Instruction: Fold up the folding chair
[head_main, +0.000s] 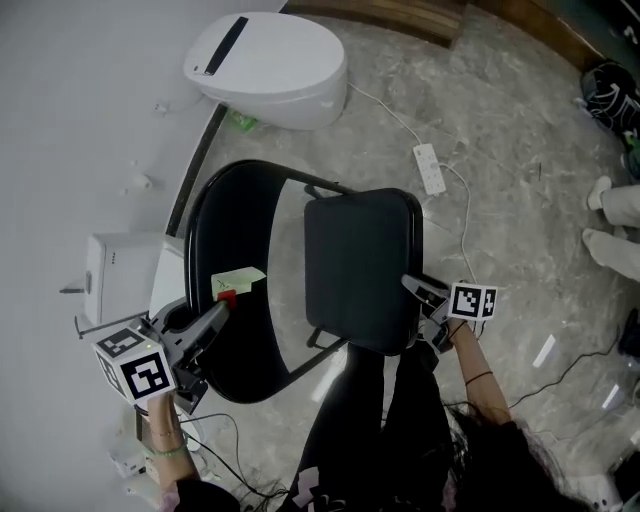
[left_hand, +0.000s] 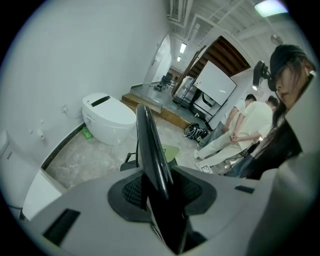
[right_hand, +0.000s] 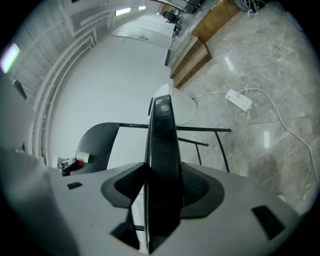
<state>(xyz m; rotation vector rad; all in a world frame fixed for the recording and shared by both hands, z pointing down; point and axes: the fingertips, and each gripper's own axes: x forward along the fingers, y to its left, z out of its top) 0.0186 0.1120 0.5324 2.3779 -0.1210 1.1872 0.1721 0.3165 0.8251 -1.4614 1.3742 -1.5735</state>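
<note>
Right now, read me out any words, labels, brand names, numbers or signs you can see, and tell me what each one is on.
No text can be read in any view.
Pale label on the folding chair backrest: a small mark, too small to read.
White wall box: tiny dark marks, unreadable.
Left marker cube, right marker cube: square patterns only, no letters.

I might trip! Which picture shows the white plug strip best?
The head view: the power strip lies whole, seen from above, cable included. The right gripper view shows it too, but curved and off to the side. The left gripper view does not show it.
</note>
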